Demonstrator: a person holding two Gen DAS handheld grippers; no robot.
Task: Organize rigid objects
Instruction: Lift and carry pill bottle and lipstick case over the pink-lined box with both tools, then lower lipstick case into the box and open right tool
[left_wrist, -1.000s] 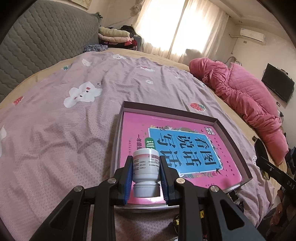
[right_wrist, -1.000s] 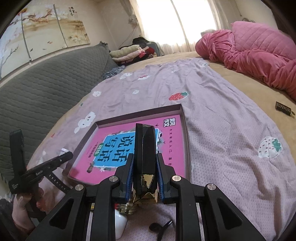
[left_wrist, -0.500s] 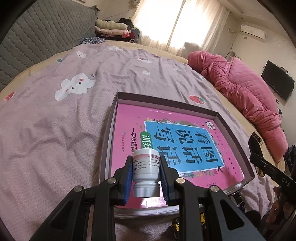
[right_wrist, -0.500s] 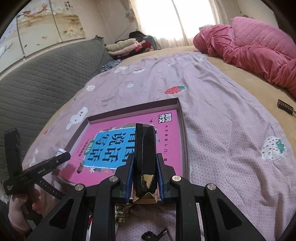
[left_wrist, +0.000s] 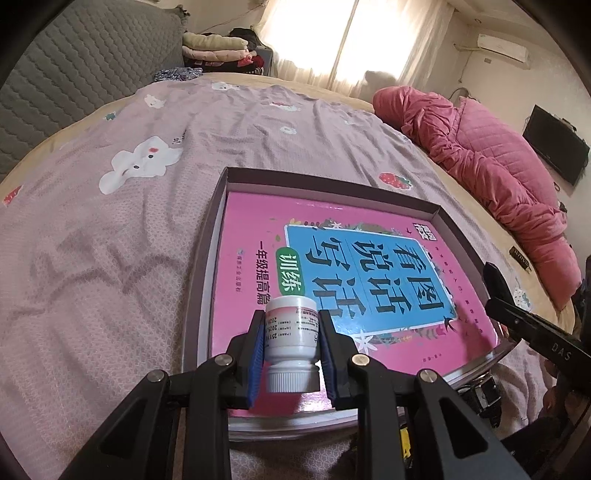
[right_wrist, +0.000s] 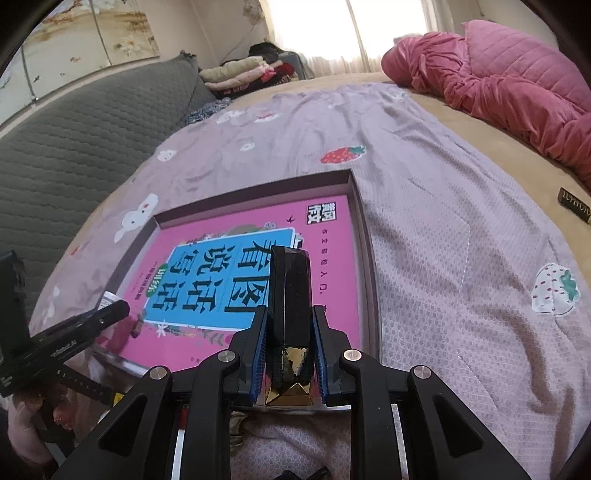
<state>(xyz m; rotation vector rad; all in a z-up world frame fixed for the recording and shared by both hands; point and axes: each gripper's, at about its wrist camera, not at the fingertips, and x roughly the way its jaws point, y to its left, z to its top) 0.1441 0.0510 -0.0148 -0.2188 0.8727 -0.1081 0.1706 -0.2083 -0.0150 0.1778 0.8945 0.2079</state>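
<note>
The left gripper (left_wrist: 291, 347) pinches a small white bottle (left_wrist: 291, 334), cap toward the camera, over the near end of a pink book (left_wrist: 332, 258). The book lies in a flat brown box (left_wrist: 207, 258) on the bed (left_wrist: 110, 240). The right gripper (right_wrist: 290, 354) squeezes a long black case (right_wrist: 290, 295) with a gold end above the same book.

A smooth white plastic pill bottle (left_wrist: 291, 330) with a ribbed cap and paper label sits in matt black plastic left tongs (left_wrist: 291, 354) with blue ridged pads. A glossy black faceted case (right_wrist: 290, 302), its gold base chipped, fills the right tongs (right_wrist: 290, 354). Below, a glossy pink book (left_wrist: 332, 266) in a matt cardboard tray (left_wrist: 207, 258) on a textured mauve bedsheet (left_wrist: 110, 240).
</note>
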